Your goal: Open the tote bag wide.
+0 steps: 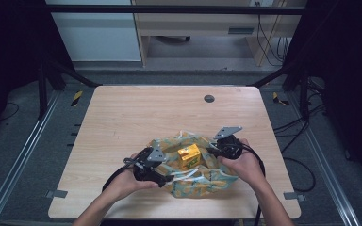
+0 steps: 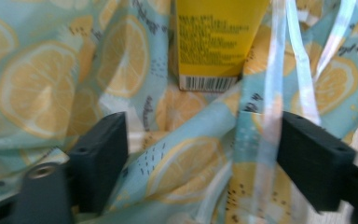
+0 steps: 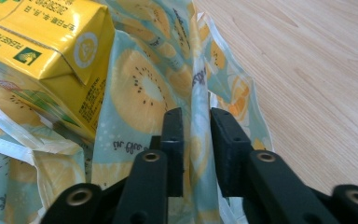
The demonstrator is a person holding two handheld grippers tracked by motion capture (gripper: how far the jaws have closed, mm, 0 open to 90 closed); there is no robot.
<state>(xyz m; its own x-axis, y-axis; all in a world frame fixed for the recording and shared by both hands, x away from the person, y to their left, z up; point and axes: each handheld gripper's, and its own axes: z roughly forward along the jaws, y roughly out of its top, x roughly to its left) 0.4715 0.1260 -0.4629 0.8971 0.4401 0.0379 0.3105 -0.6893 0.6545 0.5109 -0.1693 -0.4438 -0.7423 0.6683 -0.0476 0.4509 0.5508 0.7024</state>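
Observation:
A pale blue bag [image 1: 202,181] printed with lemon slices lies crumpled at the front middle of the wooden table [image 1: 146,113]. A yellow drink carton [image 1: 189,156] stands in its mouth. My left gripper [image 1: 169,179] is at the bag's left side. In the left gripper view it [image 2: 203,140] is open wide, with bag cloth [image 2: 42,84] and a pale handle strap [image 2: 272,70] between the jaws and the carton [image 2: 214,42] beyond. My right gripper [image 1: 212,150] is at the bag's right rim. Its jaws [image 3: 196,114] stand narrowly apart around an upright fold of the bag [image 3: 144,88], beside the carton [image 3: 51,37].
A round grey grommet [image 1: 209,98] sits in the table's far part. Bare wood [image 3: 317,70] stretches past the bag on the far and right sides. Black frame posts and cables stand off the table's left and right edges.

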